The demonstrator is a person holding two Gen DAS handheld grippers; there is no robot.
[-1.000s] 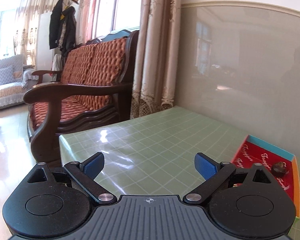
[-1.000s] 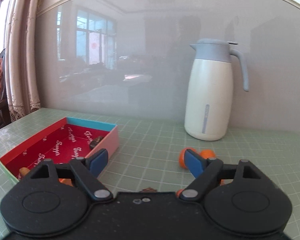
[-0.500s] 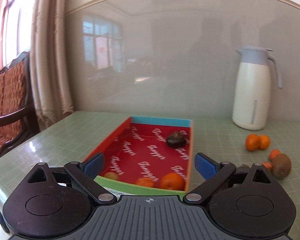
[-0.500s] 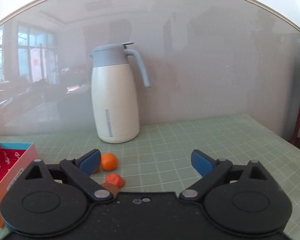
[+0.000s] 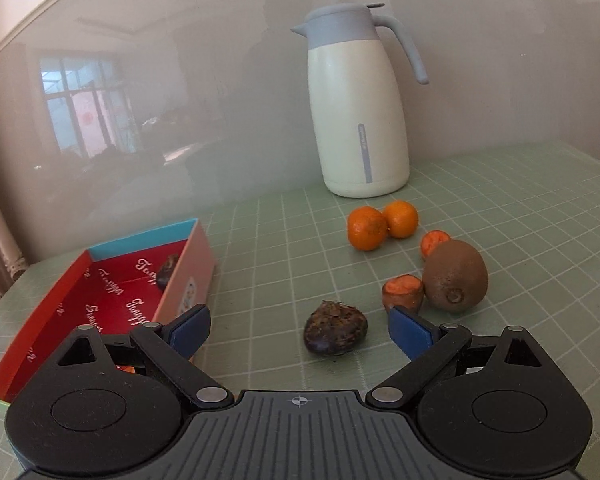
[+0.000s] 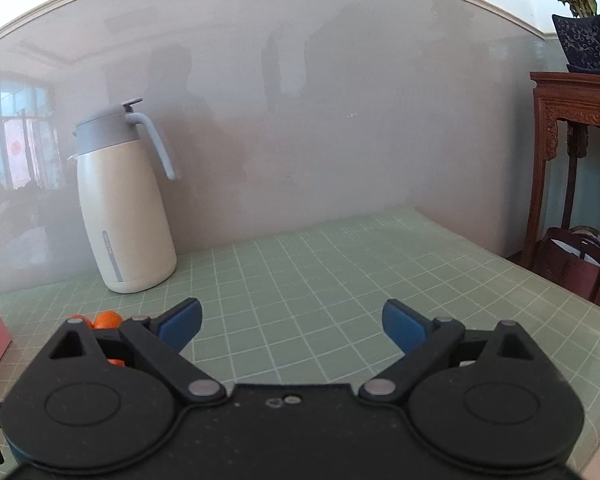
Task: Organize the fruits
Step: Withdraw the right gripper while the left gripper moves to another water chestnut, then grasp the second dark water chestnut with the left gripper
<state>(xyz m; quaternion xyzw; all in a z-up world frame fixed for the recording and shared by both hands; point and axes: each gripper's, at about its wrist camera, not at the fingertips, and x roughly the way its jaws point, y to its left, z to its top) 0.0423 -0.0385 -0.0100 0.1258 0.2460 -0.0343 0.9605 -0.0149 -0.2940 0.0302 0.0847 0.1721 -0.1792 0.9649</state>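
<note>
In the left wrist view my left gripper (image 5: 299,330) is open, with a dark brown chestnut-like fruit (image 5: 335,333) on the table between its fingertips. Just beyond lie a kiwi (image 5: 455,275), two small orange-fleshed pieces (image 5: 403,291) (image 5: 434,242) and two tangerines (image 5: 367,227) (image 5: 401,219). A red box (image 5: 112,296) with a blue end wall sits at the left and holds another dark fruit (image 5: 167,271). My right gripper (image 6: 292,320) is open and empty over bare table; tangerines (image 6: 107,319) peek out behind its left finger.
A cream thermos jug with a grey lid (image 5: 358,120) stands at the back by the glossy wall; it also shows in the right wrist view (image 6: 122,208). A green checked cloth (image 6: 340,264) covers the table. A carved wooden stand (image 6: 576,168) with a potted plant stands off the table's right edge.
Both grippers have swung to the right. The left view went from the sofa, past the box, to the loose fruit. The right view moved from the box to the bare right side of the table.
</note>
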